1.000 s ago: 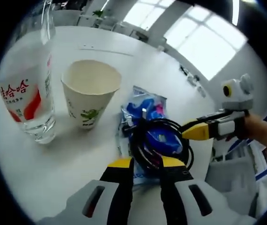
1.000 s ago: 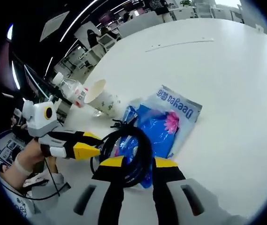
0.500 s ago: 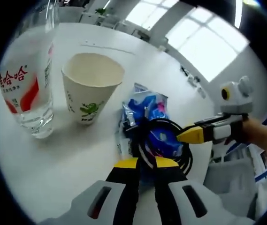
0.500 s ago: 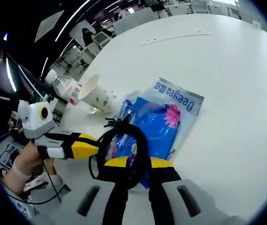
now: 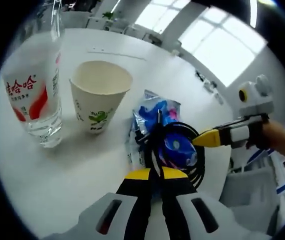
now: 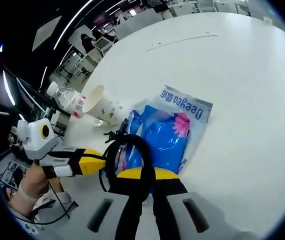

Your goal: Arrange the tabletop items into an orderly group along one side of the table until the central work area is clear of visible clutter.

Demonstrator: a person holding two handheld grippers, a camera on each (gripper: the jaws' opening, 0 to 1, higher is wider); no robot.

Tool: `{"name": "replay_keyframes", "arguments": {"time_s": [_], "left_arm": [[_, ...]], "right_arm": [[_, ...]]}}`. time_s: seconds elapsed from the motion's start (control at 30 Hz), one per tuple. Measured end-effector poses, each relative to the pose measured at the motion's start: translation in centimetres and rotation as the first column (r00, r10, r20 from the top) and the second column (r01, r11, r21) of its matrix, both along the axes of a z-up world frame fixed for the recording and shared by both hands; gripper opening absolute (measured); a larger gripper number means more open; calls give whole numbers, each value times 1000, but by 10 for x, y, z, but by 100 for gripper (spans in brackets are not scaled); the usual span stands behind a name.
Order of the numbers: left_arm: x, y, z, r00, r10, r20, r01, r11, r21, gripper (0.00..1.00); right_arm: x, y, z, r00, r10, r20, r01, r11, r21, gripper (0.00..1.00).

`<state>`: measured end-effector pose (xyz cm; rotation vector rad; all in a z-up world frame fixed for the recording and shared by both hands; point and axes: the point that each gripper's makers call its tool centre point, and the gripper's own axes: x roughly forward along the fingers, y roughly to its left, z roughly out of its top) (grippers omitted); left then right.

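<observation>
- Broadly, the white table (image 6: 242, 75) carries everything, and the blue packet serves as landmark.
- Blue packet (image 6: 170, 132): lies flat on the table, with the coiled cable on its near end.
- Water bottle (image 5: 32, 95): upright, beyond the paper cup from the packet, standing just beside that cup.
- Paper cup (image 5: 99, 100): upright and empty, just beside the packet's far corner.
- Black cable coil (image 5: 175, 150): rests on the packet; both claws meet it.
- Left claw (image 5: 152, 176): jaws drawn nearly together on the near arc of the coil, apparently gripping it.
- Right claw (image 6: 141, 176): jaws likewise pinched on the coil's opposite side.
- Judgement: with both claws on the loops, lift them together and level, so the coil keeps its shape and the packet isn't dragged. Set it down beside the cup and bottle, keeping that row tight along the table's edge; avoid nudging the light cup.
</observation>
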<state>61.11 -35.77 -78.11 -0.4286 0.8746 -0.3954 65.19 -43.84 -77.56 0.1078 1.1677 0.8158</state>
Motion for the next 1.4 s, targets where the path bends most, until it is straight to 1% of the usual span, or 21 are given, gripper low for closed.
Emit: {"name": "replay_keyframes", "arguments": {"time_s": [0.1, 0.2, 0.3, 0.37, 0.43, 0.57, 0.77, 0.93, 1.07, 1.17, 1.27, 1.4], "left_arm": [[0, 2, 4, 1000, 9, -5, -9, 1000, 3, 0], [0, 4, 8, 1000, 14, 8, -14, 1000, 12, 0], [-2, 4, 13, 1000, 23, 6, -23, 1000, 8, 0], [-2, 5, 14, 1000, 24, 9, -24, 1000, 16, 0], [-4, 5, 16, 1000, 25, 6, -25, 999, 21, 0], [-9, 2, 22, 1000, 29, 7, -29, 999, 27, 0], [-15, -3, 33, 999, 31, 17, -32, 999, 43, 0], [-15, -12, 38, 999, 41, 23, -42, 998, 53, 0], [-14, -25, 41, 999, 34, 27, -35, 998, 60, 0], [-14, -37, 44, 999, 20, 28, -22, 997, 68, 0], [-11, -48, 46, 999, -5, 34, 2, 996, 94, 0], [-5, -60, 43, 999, -41, 22, 39, 994, 106, 0]], "right_arm": [[-2, 0, 3, 1000, 7, 7, -7, 1000, 1, 2], [-5, 0, 7, 1000, 10, 7, -10, 1000, 9, 2], [-7, -1, 11, 1000, 7, 12, -8, 1000, 22, 2], [-10, -1, 12, 1000, 0, -1, 0, 999, 33, 2], [-12, -2, 14, 1000, -1, -1, 1, 999, 38, 2], [-17, -4, 19, 1000, -3, -8, 3, 998, 56, 2], [-20, -8, 27, 1000, 5, -3, -5, 997, 79, 2], [-21, -17, 30, 1000, 4, -9, -3, 996, 94, 2], [-19, -27, 34, 1000, 0, -2, 0, 995, 102, 2], [-17, -38, 35, 1000, 4, 2, -4, 995, 102, 2], [-14, -48, 36, 1000, -5, -1, 5, 994, 108, 2], [-10, -65, 35, 1000, -20, -8, 21, 994, 109, 2]]}}
